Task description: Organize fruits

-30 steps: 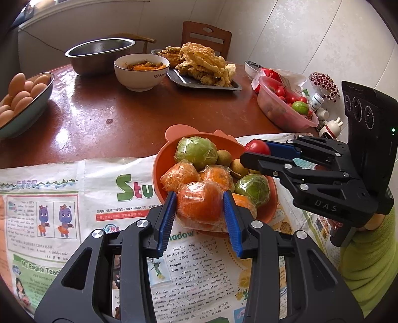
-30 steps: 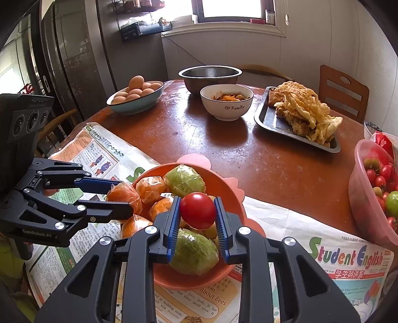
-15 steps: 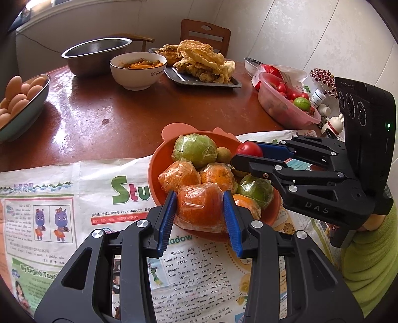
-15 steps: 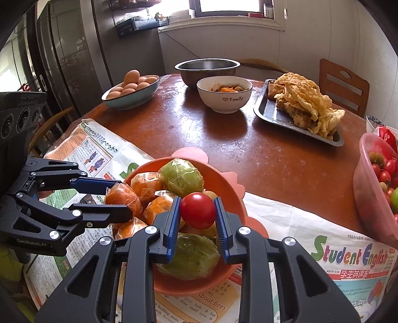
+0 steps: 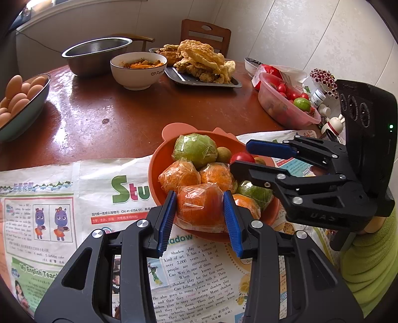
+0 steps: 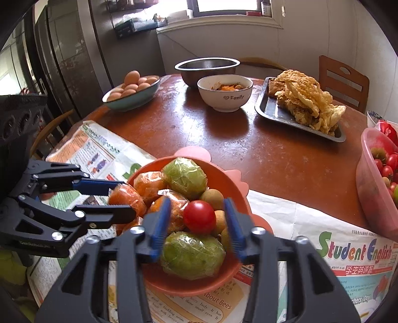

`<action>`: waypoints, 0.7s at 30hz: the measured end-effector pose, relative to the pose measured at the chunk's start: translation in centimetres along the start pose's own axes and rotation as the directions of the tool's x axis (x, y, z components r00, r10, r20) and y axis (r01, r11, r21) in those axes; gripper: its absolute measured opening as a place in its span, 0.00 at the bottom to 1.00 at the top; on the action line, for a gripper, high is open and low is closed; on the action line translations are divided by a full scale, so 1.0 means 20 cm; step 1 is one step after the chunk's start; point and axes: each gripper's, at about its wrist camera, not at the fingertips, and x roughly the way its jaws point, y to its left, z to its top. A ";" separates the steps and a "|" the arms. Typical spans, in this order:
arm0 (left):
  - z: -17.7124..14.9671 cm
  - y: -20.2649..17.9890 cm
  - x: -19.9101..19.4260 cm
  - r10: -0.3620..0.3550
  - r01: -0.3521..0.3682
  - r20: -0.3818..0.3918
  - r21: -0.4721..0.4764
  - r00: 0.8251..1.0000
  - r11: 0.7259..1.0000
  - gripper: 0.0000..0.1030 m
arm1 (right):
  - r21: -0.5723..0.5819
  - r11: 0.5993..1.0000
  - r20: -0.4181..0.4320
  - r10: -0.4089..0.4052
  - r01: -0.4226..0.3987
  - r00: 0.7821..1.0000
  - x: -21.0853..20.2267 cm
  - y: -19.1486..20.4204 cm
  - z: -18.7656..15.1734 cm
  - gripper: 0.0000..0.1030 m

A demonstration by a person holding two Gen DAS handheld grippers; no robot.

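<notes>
Right hand-held gripper (image 6: pixel 199 224) opening off tomato (image 6: pixel 199 217), seemingly resting in bowl (image 6: pixel 231 188), left hand-held gripper (image 5: pixel 200 211) clamping wrapped orange (image 5: pixel 199 207).

Daylight pours in from the window (image 6: pixel 231 6) behind the table (image 6: pixel 273 159), blown out white; glare sheens the wood, bowls cast soft shadows, edges bend and darken.

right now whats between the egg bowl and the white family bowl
Only bare brown table between egg bowl and white bowl, clearest in the right wrist view.
</notes>
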 end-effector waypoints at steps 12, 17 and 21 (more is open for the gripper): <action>0.00 0.01 -0.01 0.000 0.000 0.003 -0.008 1.000 1.000 0.31 | 0.012 1.000 0.029 -0.027 0.026 0.999 -0.08 -0.01 -0.02 0.57; 0.00 0.00 -0.04 0.001 -0.001 0.015 -0.011 1.000 1.000 0.38 | 0.021 0.999 0.043 -0.041 0.040 0.998 -0.13 -0.01 -0.03 0.62; 0.00 -0.01 -0.08 0.005 -0.005 0.037 -0.020 0.999 1.000 0.46 | 0.024 0.998 0.067 -0.056 0.054 0.996 -0.18 -0.01 -0.03 0.68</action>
